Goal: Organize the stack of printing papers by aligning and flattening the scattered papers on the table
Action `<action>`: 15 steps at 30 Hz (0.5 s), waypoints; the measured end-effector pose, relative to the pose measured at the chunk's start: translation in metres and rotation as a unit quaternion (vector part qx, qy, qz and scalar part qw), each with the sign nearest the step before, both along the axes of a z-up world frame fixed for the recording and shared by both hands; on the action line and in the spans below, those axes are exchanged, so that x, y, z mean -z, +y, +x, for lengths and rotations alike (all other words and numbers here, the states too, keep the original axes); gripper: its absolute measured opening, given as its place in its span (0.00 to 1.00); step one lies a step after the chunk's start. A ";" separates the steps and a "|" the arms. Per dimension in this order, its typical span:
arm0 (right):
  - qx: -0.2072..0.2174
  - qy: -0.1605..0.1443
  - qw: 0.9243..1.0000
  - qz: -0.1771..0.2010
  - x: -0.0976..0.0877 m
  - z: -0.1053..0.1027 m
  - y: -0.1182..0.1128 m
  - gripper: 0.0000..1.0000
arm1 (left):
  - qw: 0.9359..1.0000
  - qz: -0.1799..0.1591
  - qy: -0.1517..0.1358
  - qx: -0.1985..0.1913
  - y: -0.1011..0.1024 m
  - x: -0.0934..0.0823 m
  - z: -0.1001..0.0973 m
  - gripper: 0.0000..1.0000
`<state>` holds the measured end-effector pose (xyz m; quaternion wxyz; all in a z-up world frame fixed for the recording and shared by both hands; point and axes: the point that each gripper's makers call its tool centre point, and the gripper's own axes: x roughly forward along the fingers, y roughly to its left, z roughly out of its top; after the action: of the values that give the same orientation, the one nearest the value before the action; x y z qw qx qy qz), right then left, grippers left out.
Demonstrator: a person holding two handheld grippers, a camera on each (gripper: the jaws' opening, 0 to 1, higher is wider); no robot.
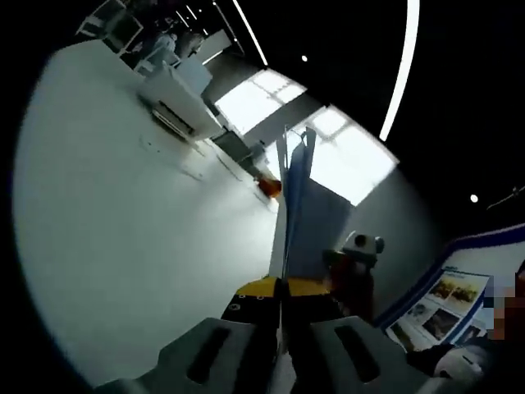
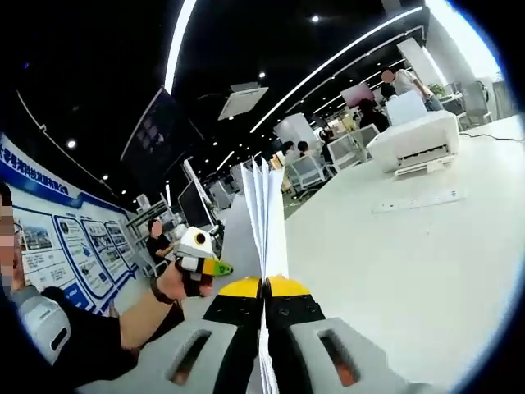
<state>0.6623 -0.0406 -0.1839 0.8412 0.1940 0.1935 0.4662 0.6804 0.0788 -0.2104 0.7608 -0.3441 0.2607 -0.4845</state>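
— Papers [image 2: 264, 215] where?
— Edge-on, rising toward twelve o'clock above the white table [image 2: 410, 263], pinched in the right gripper [image 2: 264, 289].
— Left gripper [image 1: 284, 289]?
— Clamped on the papers [image 1: 294, 205] too.

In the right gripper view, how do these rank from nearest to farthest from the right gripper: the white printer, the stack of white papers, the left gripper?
1. Stack of white papers: clamped edge-on between the right gripper's jaws.
2. Left gripper: just to the left, held in a person's hand, gripping the same stack.
3. White printer: far across the white table, upper right.
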 end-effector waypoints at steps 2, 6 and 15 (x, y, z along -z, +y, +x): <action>0.012 0.004 1.000 -0.007 0.009 0.007 -0.002 0.00 | 1.000 0.007 -0.002 -0.008 0.000 0.006 0.005 0.06; 0.040 0.005 0.998 -0.039 0.033 0.026 -0.006 0.00 | 0.999 0.037 -0.014 -0.034 0.001 0.024 0.015 0.06; 0.059 0.023 0.995 -0.071 0.074 0.052 -0.006 0.00 | 0.991 0.109 -0.024 -0.072 0.007 0.070 0.024 0.06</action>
<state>0.7140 -0.0465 -0.2581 0.8742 0.1562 0.2337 0.3960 0.7045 0.0853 -0.2802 0.8326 -0.2655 0.2686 -0.4051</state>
